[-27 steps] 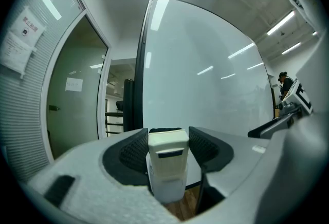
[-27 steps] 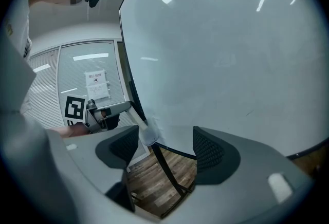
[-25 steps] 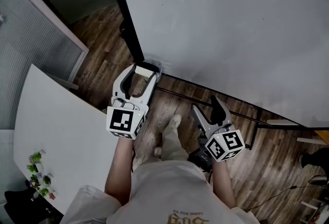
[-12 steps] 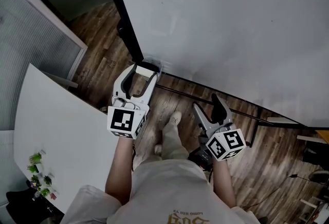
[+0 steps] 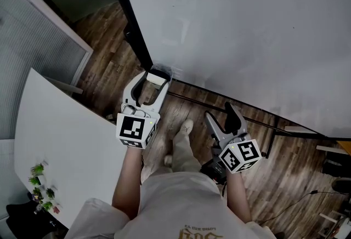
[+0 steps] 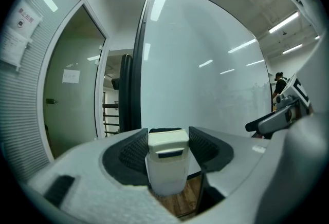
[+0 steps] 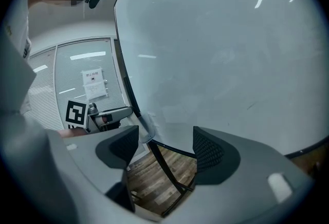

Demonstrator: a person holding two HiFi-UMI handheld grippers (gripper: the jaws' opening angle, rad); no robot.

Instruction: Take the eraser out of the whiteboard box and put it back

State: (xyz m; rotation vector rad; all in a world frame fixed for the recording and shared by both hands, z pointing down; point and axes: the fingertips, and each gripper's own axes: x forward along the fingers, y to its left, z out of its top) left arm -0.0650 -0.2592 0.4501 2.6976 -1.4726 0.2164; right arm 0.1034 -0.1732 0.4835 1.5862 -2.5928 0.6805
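head camera looks steeply down while both gripper cameras face the shared whiteboard (image 5: pixel 247 24) closely.

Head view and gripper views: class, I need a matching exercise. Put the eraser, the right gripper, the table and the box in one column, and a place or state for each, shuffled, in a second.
Column one
1. eraser
2. right gripper
3. table
4. box

Column two
a. jaws apart, nothing between them
b. white, at the left of the head view
c. clear, at the whiteboard's lower corner
d. clamped by the left gripper

Pairs: 1-d, 2-a, 3-b, 4-c
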